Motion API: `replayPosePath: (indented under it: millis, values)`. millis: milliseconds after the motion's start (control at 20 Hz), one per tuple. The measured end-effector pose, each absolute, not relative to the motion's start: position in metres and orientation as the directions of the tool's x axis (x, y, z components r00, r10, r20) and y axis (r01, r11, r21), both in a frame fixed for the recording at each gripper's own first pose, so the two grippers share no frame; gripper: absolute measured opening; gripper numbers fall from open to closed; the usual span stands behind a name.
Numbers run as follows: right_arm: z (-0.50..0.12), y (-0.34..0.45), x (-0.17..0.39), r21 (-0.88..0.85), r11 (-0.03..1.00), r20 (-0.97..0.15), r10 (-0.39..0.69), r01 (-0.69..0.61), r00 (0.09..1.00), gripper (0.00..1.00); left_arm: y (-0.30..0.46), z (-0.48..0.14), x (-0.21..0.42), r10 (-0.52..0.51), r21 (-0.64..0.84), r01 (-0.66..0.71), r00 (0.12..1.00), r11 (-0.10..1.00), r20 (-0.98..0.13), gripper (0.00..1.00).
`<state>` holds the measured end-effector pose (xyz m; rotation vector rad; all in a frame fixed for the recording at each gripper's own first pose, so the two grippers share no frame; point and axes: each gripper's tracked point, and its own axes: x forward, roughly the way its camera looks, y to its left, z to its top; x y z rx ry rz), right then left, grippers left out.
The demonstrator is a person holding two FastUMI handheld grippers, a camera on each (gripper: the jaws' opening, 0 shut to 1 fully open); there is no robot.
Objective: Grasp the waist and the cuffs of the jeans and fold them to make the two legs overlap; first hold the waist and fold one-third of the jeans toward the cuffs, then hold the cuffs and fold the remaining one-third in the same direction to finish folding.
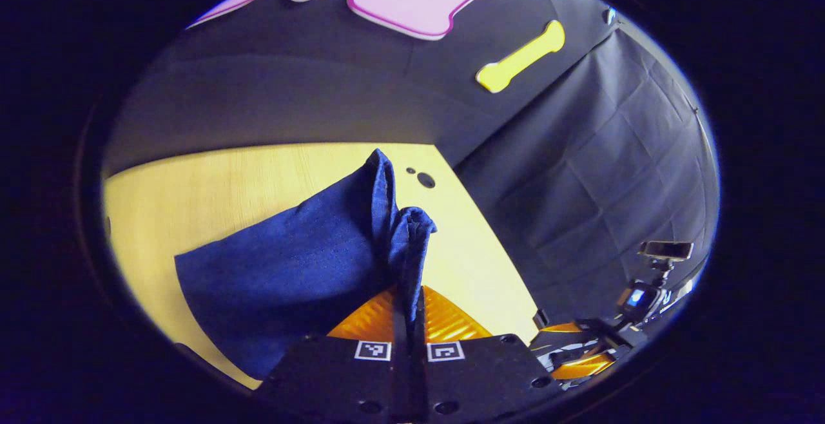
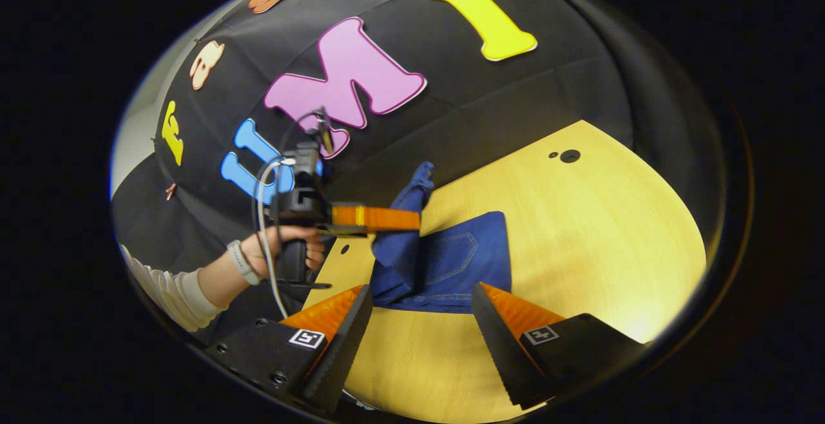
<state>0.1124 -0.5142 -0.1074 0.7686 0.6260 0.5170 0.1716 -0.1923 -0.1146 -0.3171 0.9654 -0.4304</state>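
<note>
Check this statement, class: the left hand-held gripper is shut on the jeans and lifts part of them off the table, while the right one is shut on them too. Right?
Not quite. In the right gripper view the right hand-held gripper is open, its fingers apart over the table, touching nothing. The left hand-held gripper is indeed shut on the jeans.

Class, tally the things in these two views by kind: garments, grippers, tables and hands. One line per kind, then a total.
Garments: 1, the jeans, pinched by the left gripper
Grippers: 2, that one and the right gripper, its jaws apart
Tables: 1, the wooden table
Hands: 1, the hand holding the left gripper
Total: 5
</note>
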Motion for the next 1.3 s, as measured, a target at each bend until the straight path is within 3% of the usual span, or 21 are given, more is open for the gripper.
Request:
replayPosePath:
  millis: [100,200,300,350,450,500,650,900,1300]
  values:
    - [-0.120,-0.530,0.116,0.760,0.623,-0.341,0.624,-0.184,0.703,0.95,-0.204,-0.156,0.163,-0.411,-0.372,0.177,0.448,0.911,-0.794,0.06]
    - [-0.128,-0.542,0.121,0.758,0.626,-0.347,0.625,-0.184,0.700,0.95,-0.205,-0.150,0.159,-0.347,-0.313,0.151,0.464,0.938,-0.815,0.08]
    - [-0.139,-0.554,0.130,0.741,0.644,-0.353,0.614,-0.189,0.706,0.95,-0.217,-0.134,0.156,-0.342,-0.308,0.153,0.513,0.939,-0.787,0.20]
    - [-0.151,-0.559,0.134,0.727,0.661,-0.372,0.606,-0.184,0.703,0.95,-0.226,-0.124,0.148,-0.352,-0.321,0.154,0.535,0.935,-0.768,0.35]
    - [-0.159,-0.563,0.139,0.728,0.661,-0.382,0.610,-0.181,0.694,0.95,-0.236,-0.125,0.148,-0.363,-0.335,0.162,0.590,0.928,-0.721,0.80]
    - [-0.158,-0.563,0.140,0.731,0.656,-0.375,0.615,-0.186,0.694,0.95,-0.231,-0.118,0.147,-0.353,-0.317,0.173,0.625,0.932,-0.696,0.97]
    - [-0.149,-0.561,0.136,0.733,0.647,-0.352,0.623,-0.207,0.699,0.95,-0.206,-0.079,0.127,-0.280,-0.210,0.190,0.740,0.959,-0.611,0.98]
    - [-0.084,-0.560,0.112,0.678,0.669,-0.236,0.591,-0.305,0.771,0.95,-0.163,0.010,0.039,-0.172,-0.014,0.182,0.894,0.983,-0.413,0.97]
    - [0.064,-0.559,-0.003,0.372,0.802,-0.058,0.522,-0.467,0.851,0.94,-0.136,0.109,-0.163,0.006,-0.068,-0.017,0.988,0.998,-0.155,0.97]
